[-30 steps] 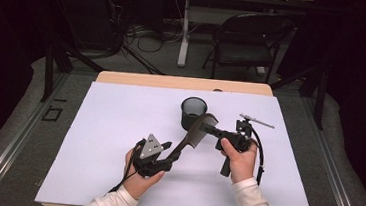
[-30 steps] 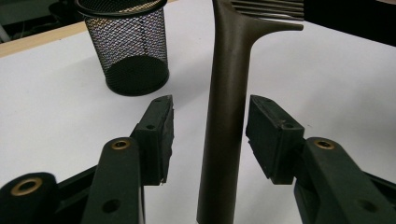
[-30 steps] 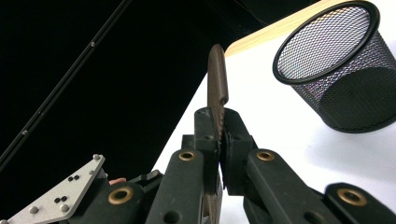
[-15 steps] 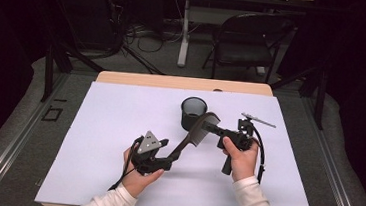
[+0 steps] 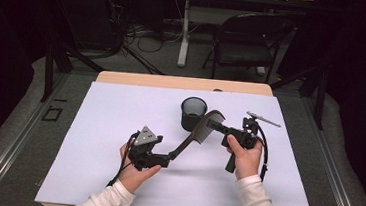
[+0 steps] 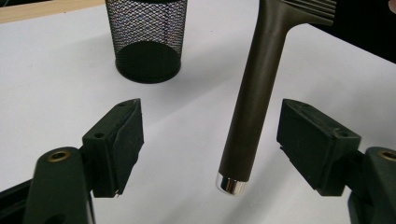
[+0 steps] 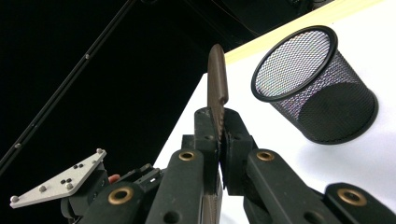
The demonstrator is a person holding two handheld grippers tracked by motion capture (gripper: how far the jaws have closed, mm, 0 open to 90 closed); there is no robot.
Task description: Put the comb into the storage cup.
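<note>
The table (image 5: 118,127), under its pale sheet, carries just one standing thing: a black mesh cup (image 5: 193,113) a little beyond the middle, upright, with nothing in it as far as I can see through the mesh.

Between the two hands a dark comb (image 5: 199,132) hangs clear of the sheet, its toothed head up by the cup's near side and its handle slanting down toward the person's left.

The right gripper (image 5: 217,126) has its fingers clenched on the comb's head; from its own camera the toothed edge runs straight up between the two pads. That grip looks to be carrying the comb alone.

The left gripper (image 5: 168,157) has just been opening. Its fingers (image 6: 119,140) stand released on either side of the handle, whose shiny cap (image 6: 231,185) sits between them and touches neither pad.

So the handover from left to right looks done, or all but. What seems left, by my reckoning, is for the left hand to draw away and for the right to lift the comb over the rim and drop it into the cup, which is just beside it.
</note>
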